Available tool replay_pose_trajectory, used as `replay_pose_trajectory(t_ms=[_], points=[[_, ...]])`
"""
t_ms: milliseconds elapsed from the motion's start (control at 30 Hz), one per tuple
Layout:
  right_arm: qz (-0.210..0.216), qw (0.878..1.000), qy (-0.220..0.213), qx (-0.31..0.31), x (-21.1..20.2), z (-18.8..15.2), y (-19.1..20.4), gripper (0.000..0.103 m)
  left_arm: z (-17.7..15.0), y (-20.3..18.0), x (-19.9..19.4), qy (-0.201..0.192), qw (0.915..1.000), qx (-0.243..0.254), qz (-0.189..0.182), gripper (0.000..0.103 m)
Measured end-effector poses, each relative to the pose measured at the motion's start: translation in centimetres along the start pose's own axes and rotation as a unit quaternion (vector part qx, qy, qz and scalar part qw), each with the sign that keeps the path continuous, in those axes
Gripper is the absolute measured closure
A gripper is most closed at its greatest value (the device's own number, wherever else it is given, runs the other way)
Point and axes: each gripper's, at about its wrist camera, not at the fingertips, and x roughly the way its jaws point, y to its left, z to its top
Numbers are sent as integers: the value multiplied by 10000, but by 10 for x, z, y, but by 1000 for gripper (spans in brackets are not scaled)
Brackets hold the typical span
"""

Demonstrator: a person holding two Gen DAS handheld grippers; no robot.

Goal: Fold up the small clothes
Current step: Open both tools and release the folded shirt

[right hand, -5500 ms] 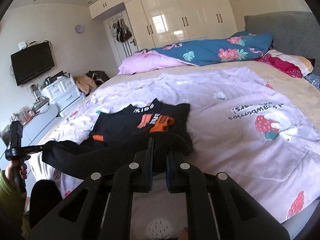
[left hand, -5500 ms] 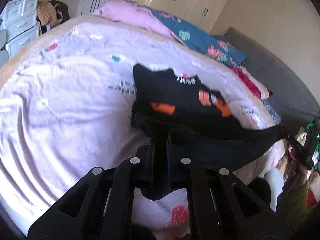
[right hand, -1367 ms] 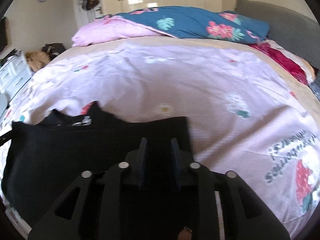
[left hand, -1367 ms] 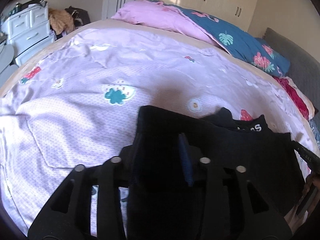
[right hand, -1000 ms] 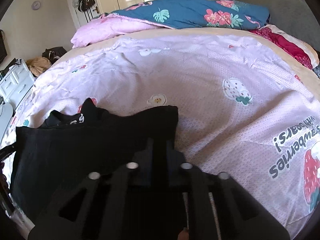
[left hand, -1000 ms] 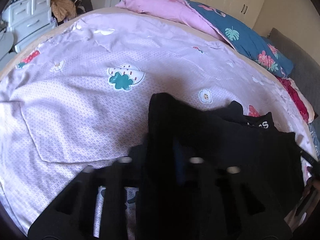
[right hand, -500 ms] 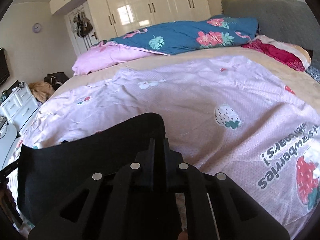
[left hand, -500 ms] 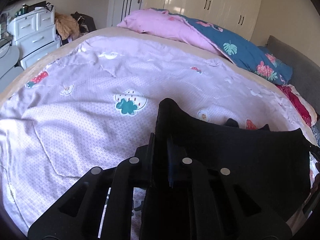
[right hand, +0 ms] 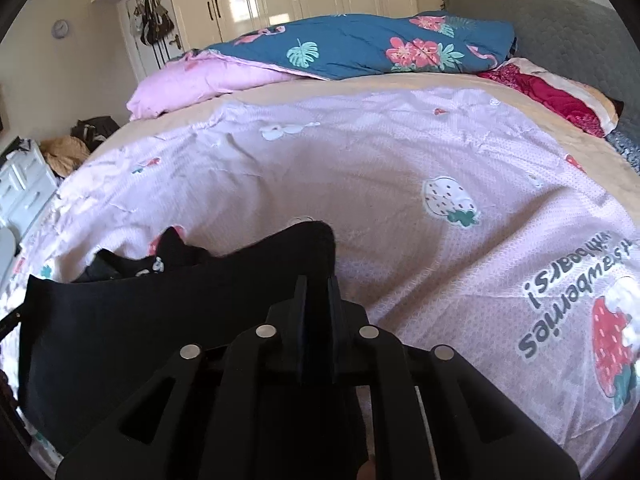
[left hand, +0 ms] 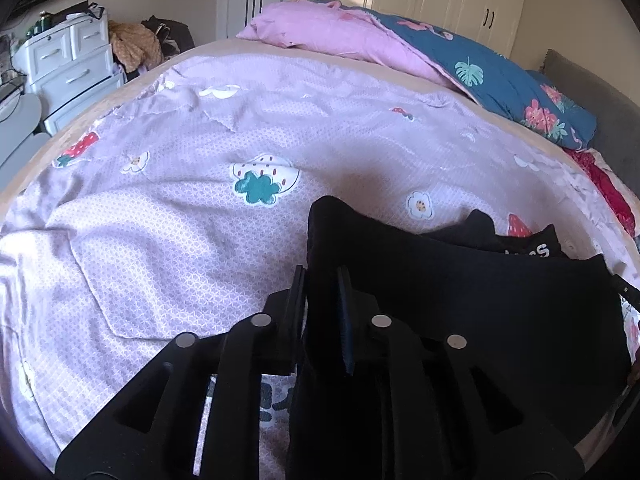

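A small black shirt [left hand: 460, 300] is stretched between both grippers above the near edge of the bed. My left gripper [left hand: 322, 276] is shut on its left corner. My right gripper [right hand: 316, 284] is shut on its right corner, and the black cloth [right hand: 160, 312] runs off to the left. The folded-over edge hides most of the shirt. Its neck with white letters [left hand: 532, 246] peeks out behind the edge, also in the right wrist view [right hand: 160, 260].
The bed carries a lilac sheet with strawberry and cloud prints [left hand: 200, 184]. A pink pillow [left hand: 332, 32] and a blue flowered quilt [right hand: 360, 44] lie at the far end. White drawers [left hand: 68, 60] stand left of the bed. A grey headboard [right hand: 560, 32] is at the right.
Both grippers carried the shirt's lower hem up and forward over the shirt, covering the orange print. In the last half second the held edge has sunk a little, so the neck shows.
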Motion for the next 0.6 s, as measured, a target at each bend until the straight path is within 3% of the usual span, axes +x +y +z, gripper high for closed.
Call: replay_pose_trajectory(t_ms=[100, 200, 300, 400, 467, 600], points=[[-74, 9999, -25, -63, -5, -2, 0, 87, -1, 0, -2, 35, 10000, 12, 15, 90], [-54, 9999, -107, -105, -13, -3, 1, 74, -2, -1, -8, -17, 10000, 41, 36, 87], [-9, 9997, -132, -186, -22, -6, 2, 65, -4, 0, -16, -33, 10000, 51, 15, 72], [34, 9997, -135, -210, -31, -12, 1, 61, -9, 0, -25, -9, 10000, 66, -12, 69], [141, 9996, -146, -211, -41, -17, 2, 54, -13, 1, -32, 6, 10000, 63, -48, 62], [346, 9984, -178, -415, -60, -29, 14, 50, -23, -3, -50, 106, 9997, 131, -170, 50]])
